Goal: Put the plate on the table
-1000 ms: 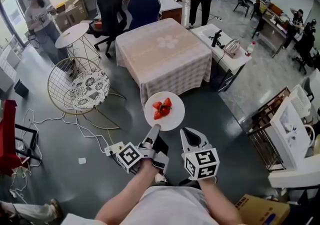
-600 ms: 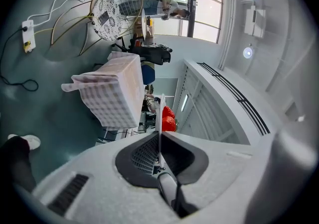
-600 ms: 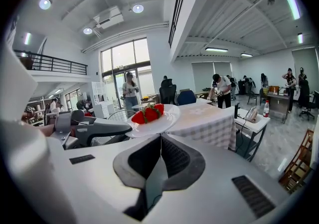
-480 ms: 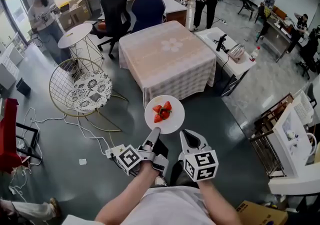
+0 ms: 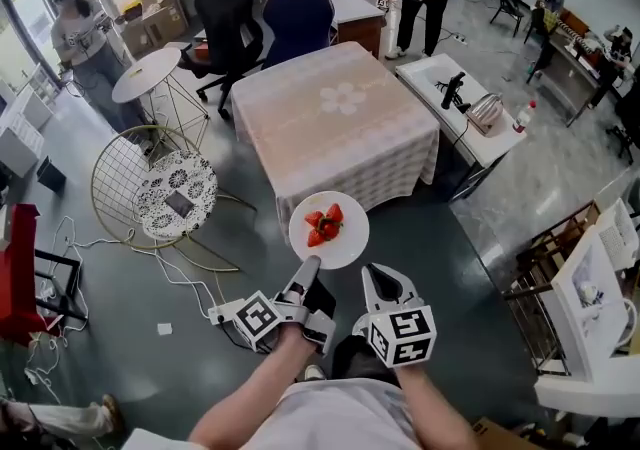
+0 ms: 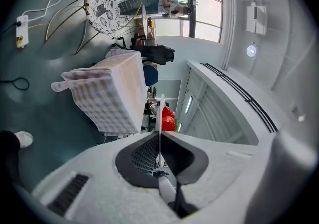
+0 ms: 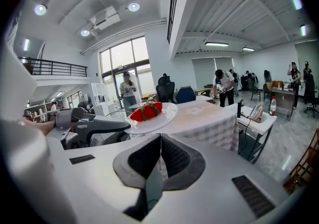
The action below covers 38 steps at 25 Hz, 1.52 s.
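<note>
There is one white plate (image 5: 345, 238), and on it lie three strawberries (image 5: 322, 221), as far as I can count. There are two grippers, the left gripper (image 5: 309, 264) and the right gripper (image 5: 382, 274). The room has one square table (image 5: 335, 113) with a cloth, one small round table (image 5: 145, 73) and one long white side table (image 5: 460, 108). I count two office chairs, one black chair (image 5: 225, 3) and one blue chair (image 5: 295, 18), and one wire chair (image 5: 150, 188). Two standing people (image 5: 80, 33) are clear; the ones farther back are too small to count.
</note>
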Motion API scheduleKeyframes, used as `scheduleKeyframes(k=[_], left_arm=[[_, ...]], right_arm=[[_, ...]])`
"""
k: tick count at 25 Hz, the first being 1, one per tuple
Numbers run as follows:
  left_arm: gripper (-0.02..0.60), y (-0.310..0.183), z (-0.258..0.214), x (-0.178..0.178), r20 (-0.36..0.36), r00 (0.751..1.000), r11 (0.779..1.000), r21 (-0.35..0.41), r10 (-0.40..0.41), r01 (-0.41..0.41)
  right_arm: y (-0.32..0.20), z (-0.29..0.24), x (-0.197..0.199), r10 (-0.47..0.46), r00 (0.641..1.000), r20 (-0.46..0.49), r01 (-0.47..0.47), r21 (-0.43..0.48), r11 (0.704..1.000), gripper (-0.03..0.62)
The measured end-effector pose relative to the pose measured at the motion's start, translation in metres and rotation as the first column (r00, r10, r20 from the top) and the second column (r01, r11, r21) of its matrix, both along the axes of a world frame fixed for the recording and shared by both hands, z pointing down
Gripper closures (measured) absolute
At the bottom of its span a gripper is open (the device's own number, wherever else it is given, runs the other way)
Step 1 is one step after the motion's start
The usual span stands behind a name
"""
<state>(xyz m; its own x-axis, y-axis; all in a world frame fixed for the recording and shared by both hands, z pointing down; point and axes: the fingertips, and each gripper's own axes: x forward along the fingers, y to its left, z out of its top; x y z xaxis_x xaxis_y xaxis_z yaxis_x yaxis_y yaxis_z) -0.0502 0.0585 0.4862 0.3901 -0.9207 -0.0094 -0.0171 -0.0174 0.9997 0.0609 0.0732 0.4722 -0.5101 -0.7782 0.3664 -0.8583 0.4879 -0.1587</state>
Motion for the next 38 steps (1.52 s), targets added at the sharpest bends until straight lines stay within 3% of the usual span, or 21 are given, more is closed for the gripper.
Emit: scheduleKeyframes(k=[15,27,38], left_arm=[[0.564,-0.084,0.006,0.033,0.039,0.998,0.997,-0.052,-0.053,0.055],[0.564,-0.107,0.008,0.015,0.060,0.991,0.991,-0.053,-0.122,0.125],[0.564,-0.164,0.029,0.000,0.030,0.994,0.992,-0.077,-0.101,0.104]], right_arm=[[-0.100,0.003,0.030,-0.073,0.994,0.087,0.076,-0.024,0.997,0.591],[-0.133,-0.001,0.016,-0.138,0.985,0.103,0.140,-0.006,0.990,0.590],[-0.190,0.013,0.002,-0.113,0.992,0.061,0.115,-0.027,0.993,0.590]])
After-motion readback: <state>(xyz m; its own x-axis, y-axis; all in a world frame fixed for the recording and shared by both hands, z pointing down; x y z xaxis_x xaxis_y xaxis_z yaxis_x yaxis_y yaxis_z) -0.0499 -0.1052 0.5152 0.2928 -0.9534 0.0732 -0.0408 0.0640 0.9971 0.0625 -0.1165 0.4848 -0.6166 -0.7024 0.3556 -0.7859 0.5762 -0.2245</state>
